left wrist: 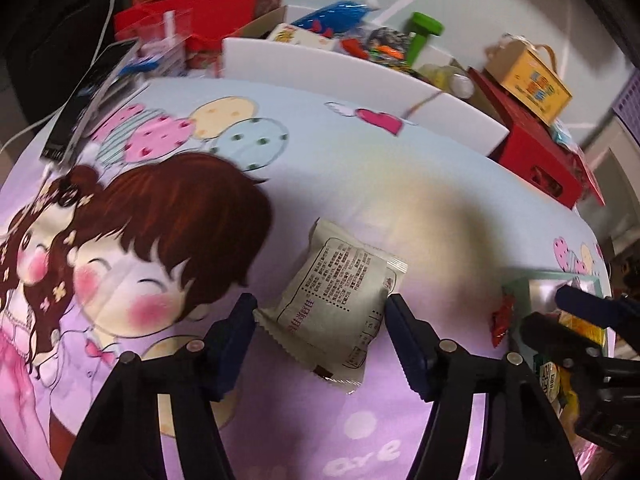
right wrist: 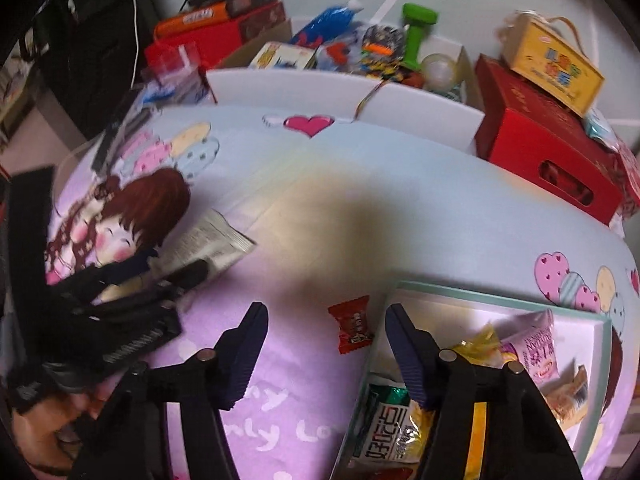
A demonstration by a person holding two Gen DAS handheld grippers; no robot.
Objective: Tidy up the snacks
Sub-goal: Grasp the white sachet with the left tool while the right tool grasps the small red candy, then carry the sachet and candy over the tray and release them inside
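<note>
Left wrist view: the left gripper [left wrist: 320, 320] points down at a pale snack packet [left wrist: 340, 304] lying on the cartoon cloth [left wrist: 360, 168]. The packet sits right between the two blue pads – the right pad [left wrist: 404, 332] is at its edge, the left pad [left wrist: 236, 332] at its crimped end, but I can't tell for sure whether they press on it. Jaws abt half open, packet flat on the cloth, printed back up.

At the far right of that view the right gripper [left wrist: 560, 312] shows over a tray [left wrist: 516, 292], with a small red candy [left wrist: 502, 320] on the cloth just beside the tray's left rim.

Right wrist view: the right gripper [right wrist: 326, 340] also stands abt half open – nothing held. The red candy [right wrist: 354, 324] lies on the cloth between its fingers, nearer the right one, touching neither as far as I can see. The tray [right wrist: 500, 294] (pale green rim) is at lower right w/ several snacks in it: a pink packet [right wrist: 536, 348], a yellow wrapper [right wrist: 480, 340], a white-and-green bag [right wrist: 388, 428]. The right finger overlaps the tray's left edge.

At far left the left gripper [right wrist: 160, 268] is seen at the pale packet [right wrist: 212, 240], blurred.

Behind the cloth: a white box [right wrist: 360, 88] full of mixed snacks, a red box [right wrist: 540, 140] w/ a yellow box [right wrist: 556, 64] on top, and red and orange boxes [right wrist: 208, 36] stacked at the back left.
</note>
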